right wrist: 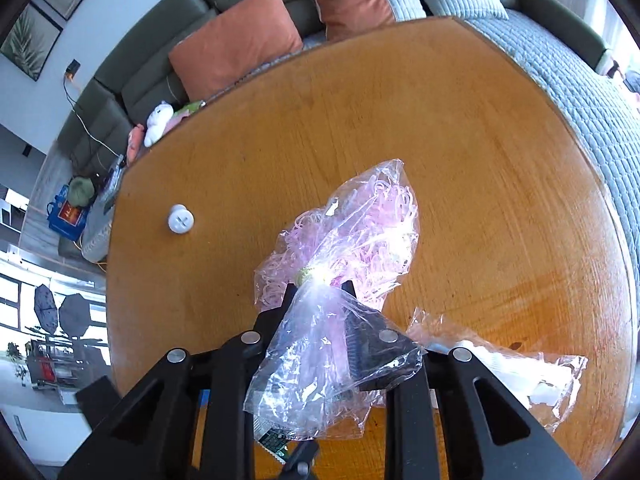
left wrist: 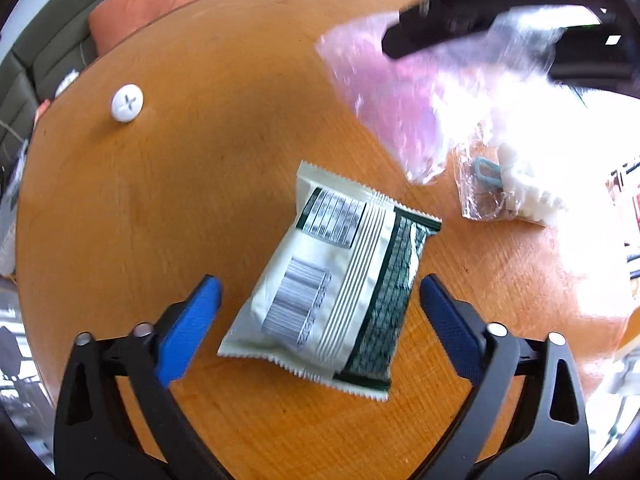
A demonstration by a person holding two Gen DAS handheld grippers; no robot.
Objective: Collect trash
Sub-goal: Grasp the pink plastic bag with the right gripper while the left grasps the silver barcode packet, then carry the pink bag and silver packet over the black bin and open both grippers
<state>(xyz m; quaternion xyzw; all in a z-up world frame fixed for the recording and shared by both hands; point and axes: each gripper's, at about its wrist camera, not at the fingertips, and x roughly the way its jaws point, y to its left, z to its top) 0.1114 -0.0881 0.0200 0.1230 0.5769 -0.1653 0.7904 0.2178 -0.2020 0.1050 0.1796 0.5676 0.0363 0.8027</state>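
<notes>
Down on the wooden table (left wrist: 160,208), a white-and-green snack wrapper (left wrist: 332,280) lies between the wide-spread blue fingers (left wrist: 188,328) of the left gripper (left wrist: 320,300), untouched. Above the wrapper, the right gripper (right wrist: 318,292) pinches a clear bag of pink shreds (right wrist: 352,232) at its tied neck, its fingertips hidden by plastic; beyond the wrapper, a second clear packet (left wrist: 488,184) is washed out by glare.

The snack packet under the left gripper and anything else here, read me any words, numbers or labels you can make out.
No text is legible.
Snack packet: barcode, a table panel and dense print, all too blurred to read.
White cap: a raised cross, no lettering.
Blue box on the floor: red label, too small.
</notes>
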